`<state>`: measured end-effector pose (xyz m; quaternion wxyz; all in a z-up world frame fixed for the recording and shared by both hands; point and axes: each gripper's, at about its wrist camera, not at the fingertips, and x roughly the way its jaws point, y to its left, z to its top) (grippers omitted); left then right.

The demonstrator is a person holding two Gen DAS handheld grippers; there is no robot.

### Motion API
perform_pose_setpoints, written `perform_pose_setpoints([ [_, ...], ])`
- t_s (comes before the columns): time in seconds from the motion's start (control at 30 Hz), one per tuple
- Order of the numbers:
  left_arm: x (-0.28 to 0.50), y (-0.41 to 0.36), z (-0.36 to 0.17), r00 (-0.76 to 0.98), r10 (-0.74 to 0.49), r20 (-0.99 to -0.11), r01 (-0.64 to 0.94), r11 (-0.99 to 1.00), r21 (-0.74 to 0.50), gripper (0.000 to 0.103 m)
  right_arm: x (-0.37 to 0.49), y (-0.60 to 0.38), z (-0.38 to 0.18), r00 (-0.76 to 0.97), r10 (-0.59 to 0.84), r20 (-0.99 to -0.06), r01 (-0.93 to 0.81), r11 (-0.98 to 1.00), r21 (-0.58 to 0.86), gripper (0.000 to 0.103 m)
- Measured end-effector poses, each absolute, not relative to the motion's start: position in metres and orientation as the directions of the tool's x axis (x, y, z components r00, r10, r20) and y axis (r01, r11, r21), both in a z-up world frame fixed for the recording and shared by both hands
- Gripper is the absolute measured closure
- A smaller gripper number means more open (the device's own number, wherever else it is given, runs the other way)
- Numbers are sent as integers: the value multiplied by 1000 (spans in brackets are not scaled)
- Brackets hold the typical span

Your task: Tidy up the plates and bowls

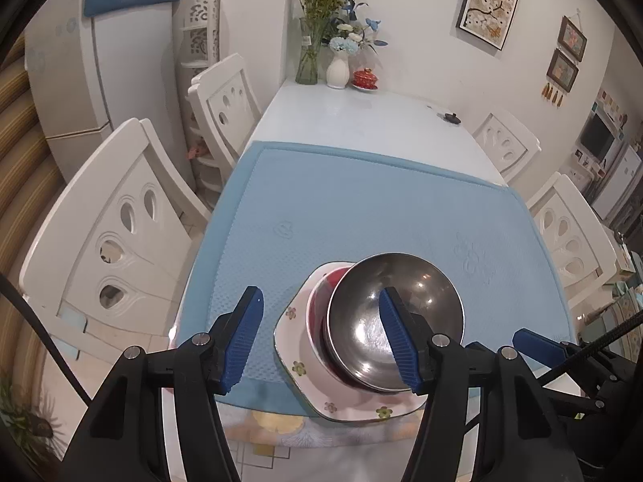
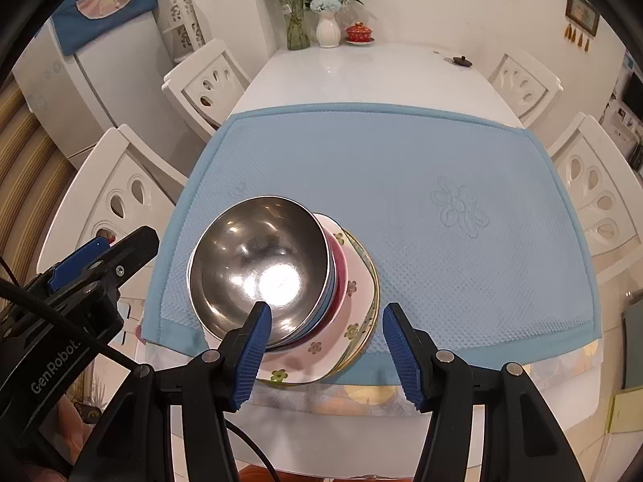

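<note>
A steel bowl (image 1: 396,321) sits on top of nested bowls, one red (image 1: 335,281), on a white flowered plate (image 1: 293,345) at the near edge of the blue mat (image 1: 361,209). My left gripper (image 1: 319,335) is open and empty above the stack's left side. In the right wrist view the steel bowl (image 2: 257,269) tops red and blue bowls (image 2: 335,281) on stacked flowered plates (image 2: 353,293). My right gripper (image 2: 325,351) is open and empty over the stack's near right edge. The left gripper's body (image 2: 80,265) shows at the left.
The white table (image 1: 361,112) runs back to a glass vase with flowers (image 1: 309,56), a white vase (image 1: 336,70) and a red lidded cup (image 1: 365,78). White chairs (image 1: 116,237) stand on both sides. A small black object (image 1: 452,117) lies far right.
</note>
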<state>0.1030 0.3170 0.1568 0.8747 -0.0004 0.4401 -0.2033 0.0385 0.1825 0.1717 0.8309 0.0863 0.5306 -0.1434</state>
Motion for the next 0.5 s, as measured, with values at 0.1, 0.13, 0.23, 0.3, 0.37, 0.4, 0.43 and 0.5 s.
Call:
perform_pose_setpoints([
  [0.1,104,316,156,536,-344,-771,348,922,-169,45,40,181,170,391,-143,-909,334,942,-5,47],
  [0.13,104,316,157,542,-340,-769,347,923,-163,45,41,181,170,390,-141,-910,334,943,-2,47],
  [0.23,105,316,159,558,-330,-761,345,927,-149,45,43,182,171,394,-147,-907,333,943,-8,47],
  [0.3,105,317,159,570,-322,-756,336,931,-143,43,43,184,172,399,-158,-903,328,944,-21,47],
  [0.37,106,318,160,598,-291,-747,316,942,-115,43,44,185,172,401,-162,-902,324,946,-26,47],
  [0.4,106,318,159,613,-273,-741,310,946,-93,42,45,185,172,399,-160,-903,323,946,-25,47],
  [0.43,106,317,160,623,-261,-737,309,948,-75,41,46,185,171,397,-157,-904,322,946,-23,47],
  [0.5,104,315,161,641,-244,-728,316,948,-40,37,47,185,169,393,-154,-907,323,946,-21,47],
])
